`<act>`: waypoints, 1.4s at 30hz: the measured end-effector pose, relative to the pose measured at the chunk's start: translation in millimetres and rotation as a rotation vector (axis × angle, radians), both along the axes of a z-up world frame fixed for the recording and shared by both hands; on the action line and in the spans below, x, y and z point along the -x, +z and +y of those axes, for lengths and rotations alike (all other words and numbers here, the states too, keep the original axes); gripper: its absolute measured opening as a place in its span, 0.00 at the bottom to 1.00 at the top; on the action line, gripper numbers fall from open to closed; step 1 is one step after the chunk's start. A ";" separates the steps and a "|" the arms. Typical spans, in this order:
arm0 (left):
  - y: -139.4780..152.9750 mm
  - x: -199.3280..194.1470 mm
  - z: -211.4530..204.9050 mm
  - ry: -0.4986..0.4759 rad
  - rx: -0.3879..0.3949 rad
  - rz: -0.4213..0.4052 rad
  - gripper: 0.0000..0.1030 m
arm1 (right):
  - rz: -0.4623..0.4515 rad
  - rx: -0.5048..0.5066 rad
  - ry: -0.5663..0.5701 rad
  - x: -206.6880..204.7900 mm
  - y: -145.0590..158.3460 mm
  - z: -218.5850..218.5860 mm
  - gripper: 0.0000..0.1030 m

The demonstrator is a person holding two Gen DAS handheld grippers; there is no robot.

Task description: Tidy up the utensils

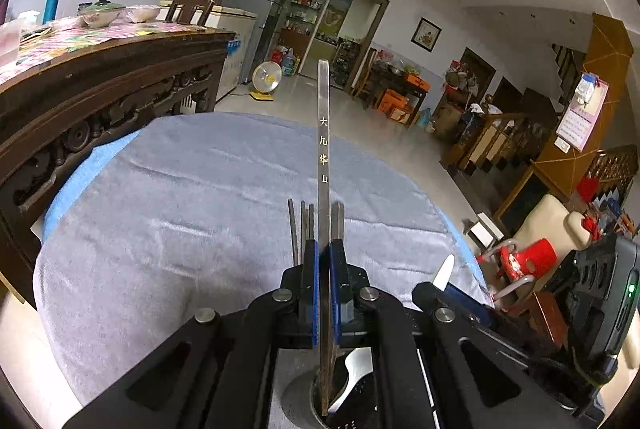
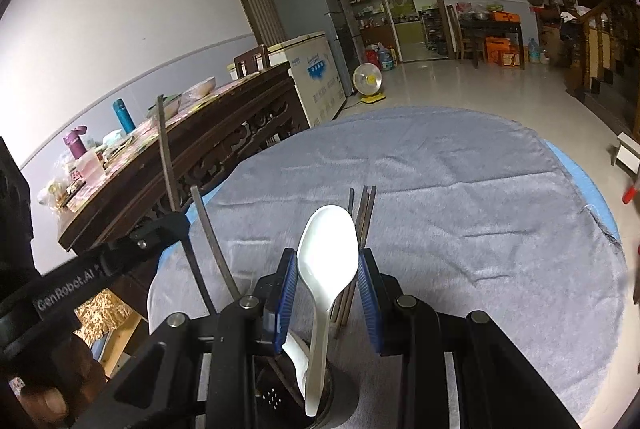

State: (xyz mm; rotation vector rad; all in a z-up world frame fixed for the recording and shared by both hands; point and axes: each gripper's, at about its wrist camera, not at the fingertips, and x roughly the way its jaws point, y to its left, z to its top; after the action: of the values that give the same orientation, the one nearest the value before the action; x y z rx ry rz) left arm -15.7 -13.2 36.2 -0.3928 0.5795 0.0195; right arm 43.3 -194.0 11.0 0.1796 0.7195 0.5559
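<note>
My left gripper (image 1: 324,249) is shut on a long flat chopstick (image 1: 323,133) with gold characters, held upright. Its lower end reaches into the dark utensil holder (image 1: 298,389), where a white spoon (image 1: 358,369) lies. Several dark chopsticks (image 1: 294,229) rise behind the fingers. My right gripper (image 2: 327,269) is shut on the bowl of a white spoon (image 2: 326,249), whose handle points down into the holder (image 2: 344,401). More chopsticks (image 2: 366,213) stand behind it. The left gripper (image 2: 176,219) shows at the left with its chopstick (image 2: 165,149).
The holder stands on a round table under a grey towel (image 2: 480,189). A carved dark sideboard (image 1: 100,89) with bowls and bottles runs along the left. A red plastic chair (image 1: 528,261) is on the right. A hand (image 2: 48,389) grips the left tool.
</note>
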 end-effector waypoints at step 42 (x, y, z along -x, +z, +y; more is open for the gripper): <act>-16.8 38.3 -21.0 -0.043 -0.056 0.011 0.05 | 0.011 0.028 0.029 15.7 -14.0 -4.1 0.32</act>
State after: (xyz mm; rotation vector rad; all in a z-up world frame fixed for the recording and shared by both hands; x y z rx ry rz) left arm -53.9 -34.3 19.4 -0.3256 0.5968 -0.0035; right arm 27.6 -198.1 -3.0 0.1468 0.7413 0.5729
